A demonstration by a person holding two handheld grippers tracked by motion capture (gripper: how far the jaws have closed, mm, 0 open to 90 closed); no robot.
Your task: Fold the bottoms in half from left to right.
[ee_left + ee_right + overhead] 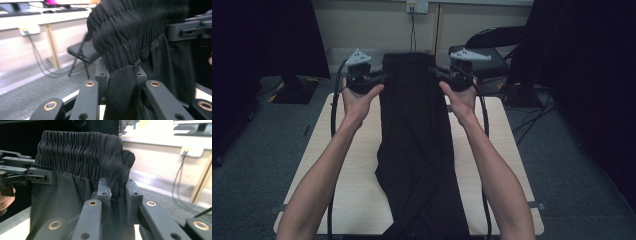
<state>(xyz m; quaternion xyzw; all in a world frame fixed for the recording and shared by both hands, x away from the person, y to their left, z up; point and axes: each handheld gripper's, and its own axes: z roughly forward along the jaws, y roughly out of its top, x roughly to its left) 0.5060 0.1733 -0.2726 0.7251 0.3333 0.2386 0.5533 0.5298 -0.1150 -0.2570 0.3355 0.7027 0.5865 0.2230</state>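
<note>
The black trousers (419, 150) hang by their elastic waistband (407, 59) between the two grippers, held up at the far end of the table (507, 145), with the legs trailing down and back along the tabletop toward the person's side and off its near edge. The left gripper (379, 77) has its jaws clamped on the waistband's left corner — in the left gripper view a fold of black cloth (122, 87) is pinched tight between the two pads, and the gathered band (130, 27) rises just above them. The right gripper (439, 74) is likewise closed on the right corner; in the right gripper view the cloth (117, 192) is squeezed between the pads with the ruched band (80, 147) stretched off toward the other gripper (37, 178). So the garment's long axis runs from the grippers toward the person, down the middle of the table, while the waistband lies crosswise between the hands, fairly taut. Both hands sit level with each other and equally near their own corner — neither has an advantage. I judge the next move depends on keeping that symmetry: lift or lay both corners together, or the legs will twist and drag sideways.
</note>
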